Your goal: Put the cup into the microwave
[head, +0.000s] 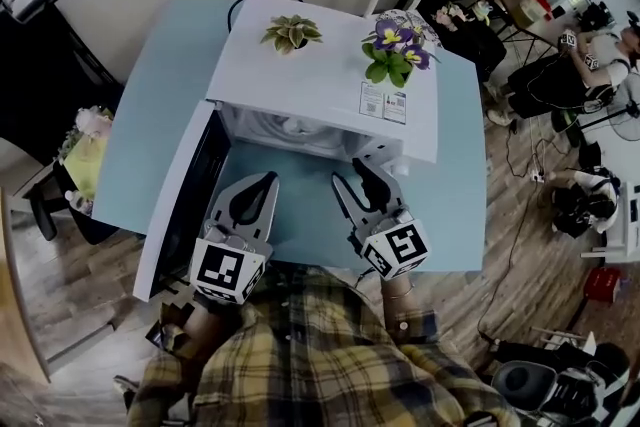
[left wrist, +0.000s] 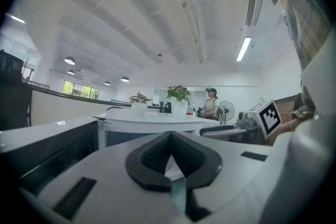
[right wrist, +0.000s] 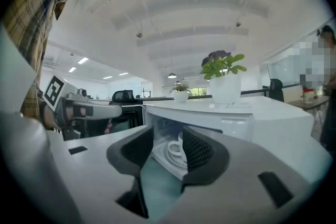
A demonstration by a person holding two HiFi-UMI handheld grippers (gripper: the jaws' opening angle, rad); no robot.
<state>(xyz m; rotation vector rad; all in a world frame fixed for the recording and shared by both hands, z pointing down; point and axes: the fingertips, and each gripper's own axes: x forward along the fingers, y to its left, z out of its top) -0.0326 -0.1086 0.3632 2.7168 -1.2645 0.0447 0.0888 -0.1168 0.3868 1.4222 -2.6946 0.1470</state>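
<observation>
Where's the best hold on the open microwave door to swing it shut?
Probably the door's free edge, nearest the person, approached from its left side with the left gripper. It hinges at the microwave's front left corner and stands swung wide open, so that edge gives most leverage.

1 microwave (head: 320, 80), 2 plants (head: 291, 33) (head: 398, 50), 1 cup (right wrist: 175, 149)

Right gripper view: cup (right wrist: 173, 148) half hidden behind right gripper (right wrist: 167, 135) jaw. Head view: microwave (head: 320, 75) roof covers cavity; label (head: 384, 102) print too small.
</observation>
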